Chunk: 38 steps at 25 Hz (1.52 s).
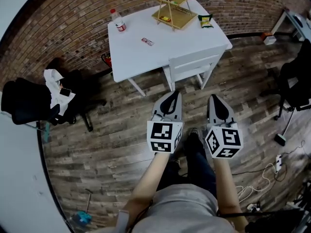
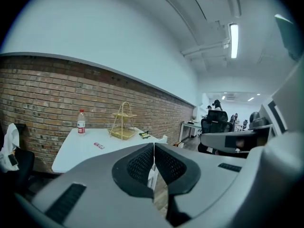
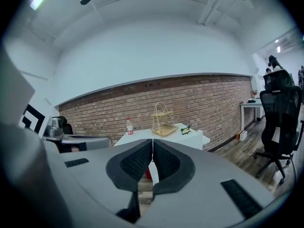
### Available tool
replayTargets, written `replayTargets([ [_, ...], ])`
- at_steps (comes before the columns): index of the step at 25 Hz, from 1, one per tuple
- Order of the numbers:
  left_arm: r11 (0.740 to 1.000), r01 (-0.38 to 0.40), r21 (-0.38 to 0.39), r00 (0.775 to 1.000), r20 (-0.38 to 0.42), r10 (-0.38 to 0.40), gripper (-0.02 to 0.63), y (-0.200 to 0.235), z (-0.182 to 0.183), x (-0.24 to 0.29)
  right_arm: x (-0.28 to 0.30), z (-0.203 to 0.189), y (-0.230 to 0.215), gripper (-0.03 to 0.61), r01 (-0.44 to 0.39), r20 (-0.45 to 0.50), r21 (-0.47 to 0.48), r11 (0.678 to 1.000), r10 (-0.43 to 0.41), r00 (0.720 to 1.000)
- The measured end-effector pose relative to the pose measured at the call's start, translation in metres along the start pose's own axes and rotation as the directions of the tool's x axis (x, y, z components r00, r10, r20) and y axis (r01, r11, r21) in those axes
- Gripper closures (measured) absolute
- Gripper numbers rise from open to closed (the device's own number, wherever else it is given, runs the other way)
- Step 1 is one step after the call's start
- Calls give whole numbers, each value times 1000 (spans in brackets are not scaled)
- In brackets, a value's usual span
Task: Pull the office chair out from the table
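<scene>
Chair (image 1: 192, 64): one, white, backrest of flat rails with an open gap between them, straight white legs showing below. It is tucked under the near edge of the table (image 1: 141, 57), seat hidden beneath the top, backrest just beside the edge. In the head view it stands at 12 o'clock from both grippers, apart from them, with bare floor (image 1: 121, 130) between.

Left gripper (image 1: 171, 96): one, tips pointing at the chair. Jaws pressed together, pads meeting, nothing between them.
Right gripper (image 1: 216, 99): one, beside the left at its 3 o'clock, also aimed at the chair. Jaws likewise closed flat on each other, empty.

Table: one, white, rectangular, set at an angle against the brick wall (image 1: 73, 28).
On it, counted:
- one clear bottle (image 1: 118, 21) with red cap and red label, upright, at the table's 10 o'clock corner
- one two-tier wire basket stand (image 1: 172, 6), at 1 o'clock
- one green snack packet (image 1: 206, 21), at 3 o'clock of the stand
- one small red wrapper (image 1: 147, 41), lying flat near the table's middle

Farther out: two black office chairs. One (image 1: 29, 106) at 9 o'clock, draped with dark clothing and a white cloth (image 1: 56, 84). The other (image 1: 296, 79) at 3 o'clock, partly cut by the frame edge. White cables (image 1: 262, 178) are on the floor at 4 o'clock.
</scene>
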<state>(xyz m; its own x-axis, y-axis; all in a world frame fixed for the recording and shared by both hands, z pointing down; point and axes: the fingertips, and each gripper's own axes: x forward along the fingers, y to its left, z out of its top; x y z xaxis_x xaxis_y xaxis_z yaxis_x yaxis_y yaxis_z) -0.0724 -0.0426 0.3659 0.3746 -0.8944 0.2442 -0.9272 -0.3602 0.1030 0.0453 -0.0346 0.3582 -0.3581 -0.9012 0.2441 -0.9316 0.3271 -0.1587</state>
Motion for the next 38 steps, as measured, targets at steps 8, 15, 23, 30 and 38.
replayTargets([
  [8,998,-56,3,998,-6,56,598,1,35,106,89,43,-64,563,-84,-22,-32,996,83,996],
  [15,995,-96,22,995,-13,97,598,6,54,181,154,66,-113,563,-125,-35,-71,990,123,992],
  [23,990,-114,88,988,-98,122,598,16,41,216,193,61,-132,563,-167,-77,-69,984,162,984],
  [30,990,-89,111,976,-187,109,597,35,24,248,229,50,-139,563,-158,-120,-73,985,149,982],
  [38,989,11,146,955,-295,33,598,45,9,299,291,43,-146,563,-182,-216,-114,977,155,964],
])
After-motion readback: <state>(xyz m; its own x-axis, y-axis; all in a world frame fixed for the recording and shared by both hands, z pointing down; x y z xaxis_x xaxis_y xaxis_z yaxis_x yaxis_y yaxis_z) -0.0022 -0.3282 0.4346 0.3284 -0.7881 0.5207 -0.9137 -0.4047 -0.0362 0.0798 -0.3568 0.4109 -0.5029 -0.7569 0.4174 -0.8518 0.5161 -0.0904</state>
